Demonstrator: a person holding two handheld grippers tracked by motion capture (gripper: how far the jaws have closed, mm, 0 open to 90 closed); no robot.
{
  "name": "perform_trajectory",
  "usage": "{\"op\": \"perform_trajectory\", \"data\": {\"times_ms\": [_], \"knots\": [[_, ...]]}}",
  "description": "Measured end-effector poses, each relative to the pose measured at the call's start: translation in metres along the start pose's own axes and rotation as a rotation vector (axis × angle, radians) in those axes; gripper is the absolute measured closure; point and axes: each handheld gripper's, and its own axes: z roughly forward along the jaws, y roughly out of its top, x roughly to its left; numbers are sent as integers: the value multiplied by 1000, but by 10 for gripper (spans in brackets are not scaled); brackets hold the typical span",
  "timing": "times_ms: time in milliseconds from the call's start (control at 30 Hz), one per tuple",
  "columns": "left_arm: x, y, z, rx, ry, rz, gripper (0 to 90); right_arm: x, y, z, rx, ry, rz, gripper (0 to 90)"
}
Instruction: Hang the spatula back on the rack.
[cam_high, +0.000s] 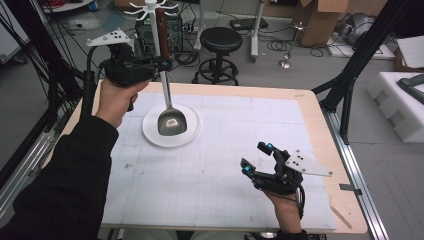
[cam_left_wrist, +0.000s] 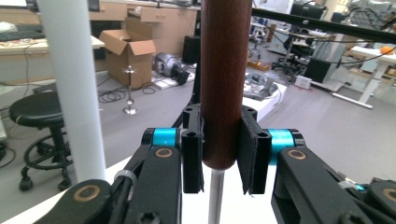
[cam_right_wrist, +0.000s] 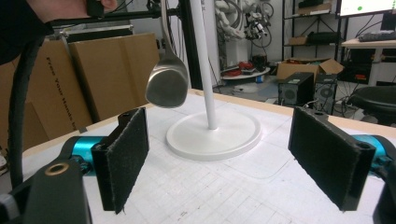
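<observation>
While the left gripper (cam_left_wrist: 222, 149) clamps its pads on the dark wooden handle, the ladle (cam_high: 171, 121) hangs upright above the white stand base (cam_high: 192, 136), beside the white pole (cam_left_wrist: 74, 84). Ladle: steel bowl and shaft, brown handle. Right gripper (cam_right_wrist: 219, 158): jaws wide apart, nothing between them, low over the gridded mat (cam_high: 225, 165). Cardboard box (cam_right_wrist: 60, 79) lettering, possibly "Free Your Hands".

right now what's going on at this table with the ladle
A person holds the left gripper shut on the brown wooden handle of a metal ladle, which hangs upright beside the pole of a white hook stand, its bowl above the stand's round base. The right gripper hovers open over the table mat, holding nothing.
</observation>
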Motion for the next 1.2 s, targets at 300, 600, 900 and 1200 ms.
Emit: {"op": "perform_trajectory", "data": {"times_ms": [300,600,900,1200], "knots": [[5,-1,1,7,27,-18,734,-2,-1,-2,-9,3,12,192],[10,-8,3,11,55,-37,732,-2,-2,-1,-3,10,18,192],[14,-33,-17,-60,52,-22,498,-4,-8,-3,10,-5,16,188],[2,-74,-46,-77,-1,-3,164,-14,-20,-10,49,-119,-15,185]]}}
